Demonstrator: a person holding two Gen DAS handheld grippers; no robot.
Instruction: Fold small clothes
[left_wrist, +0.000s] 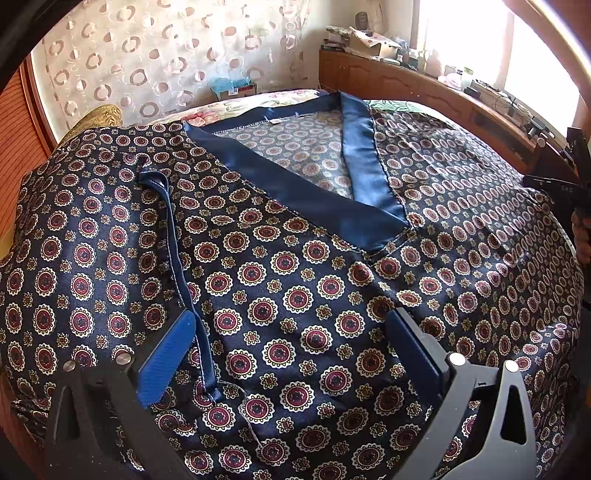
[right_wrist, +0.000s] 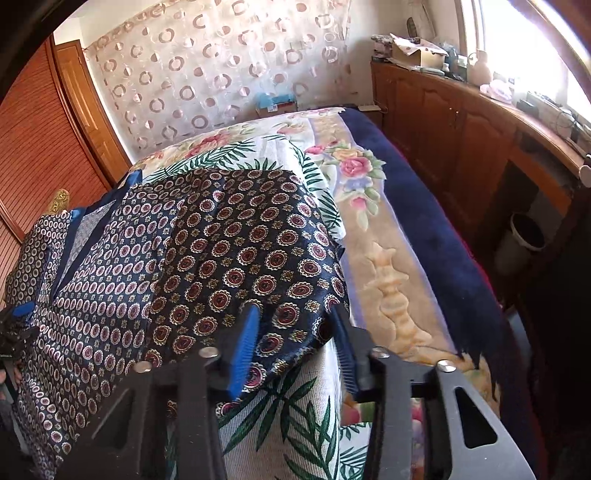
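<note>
A navy satin top (left_wrist: 295, 258) with red and cream medallions lies spread on the bed, its plain blue neckband (left_wrist: 295, 184) forming a V toward the far side. A narrow blue strip (left_wrist: 184, 277) runs down its left part. My left gripper (left_wrist: 291, 314) hovers over the front of the top, jaws wide apart and nothing between the pads. In the right wrist view the top's sleeve end (right_wrist: 221, 240) reaches the bed's right side. My right gripper (right_wrist: 295, 310) straddles the sleeve's edge; cloth lies between the narrowed jaws, with a gap still showing.
A leaf-print sheet (right_wrist: 295, 424) and a floral blanket (right_wrist: 388, 277) with a navy border cover the bed. A long wooden cabinet (right_wrist: 443, 122) with clutter on top runs along the right, under the window. A pale bin (right_wrist: 524, 236) stands beside it. A circle-print curtain (right_wrist: 221, 74) hangs behind.
</note>
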